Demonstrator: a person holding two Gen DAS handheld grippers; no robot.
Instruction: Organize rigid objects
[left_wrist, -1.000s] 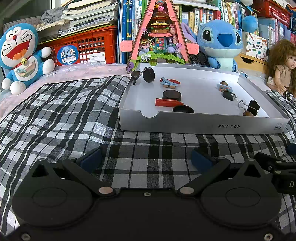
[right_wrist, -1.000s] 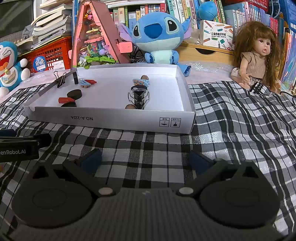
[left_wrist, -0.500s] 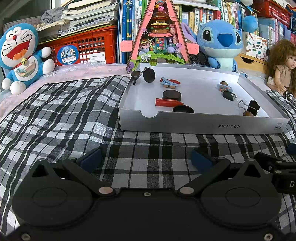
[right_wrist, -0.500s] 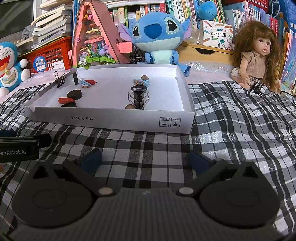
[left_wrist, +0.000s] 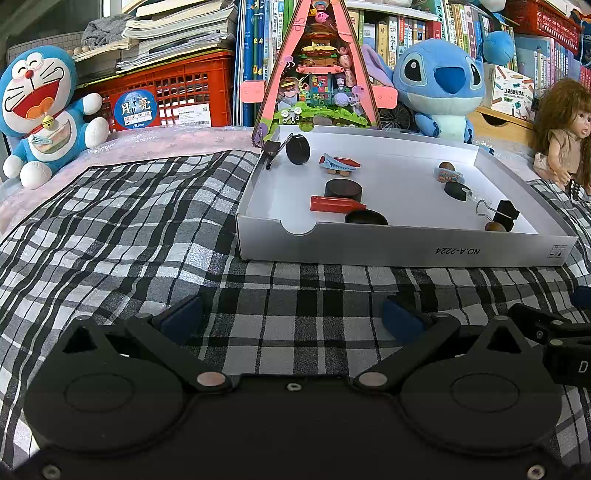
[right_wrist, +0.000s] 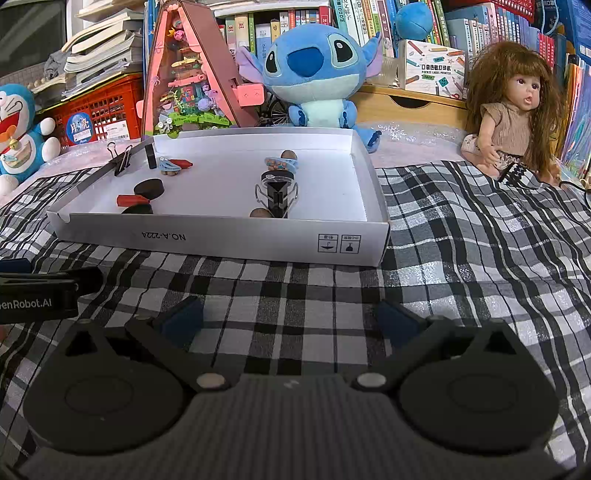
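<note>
A shallow white cardboard tray (left_wrist: 406, 251) (right_wrist: 229, 236) lies on the checked cloth and holds small rigid items. Inside are black discs (left_wrist: 343, 189) (right_wrist: 149, 187), a red clip (left_wrist: 334, 204) (right_wrist: 130, 199), a blue hair clip (left_wrist: 338, 165) (right_wrist: 169, 164), a black binder clip (left_wrist: 504, 215) (right_wrist: 276, 195) and brown pebbles (left_wrist: 495, 227). Another binder clip (left_wrist: 272, 148) (right_wrist: 121, 158) grips the tray's left wall. My left gripper (left_wrist: 291, 319) rests open on the cloth in front of the tray, holding nothing. My right gripper (right_wrist: 290, 317) is open beside it, also holding nothing.
Behind the tray stand a Doraemon plush (left_wrist: 40, 110), a red crate (left_wrist: 166, 96), a pink triangular toy house (left_wrist: 317, 70), a blue Stitch plush (right_wrist: 314, 77) and a doll (right_wrist: 513, 110). Bookshelves fill the back. The checked cloth (left_wrist: 129, 229) spreads to the tray's left and right.
</note>
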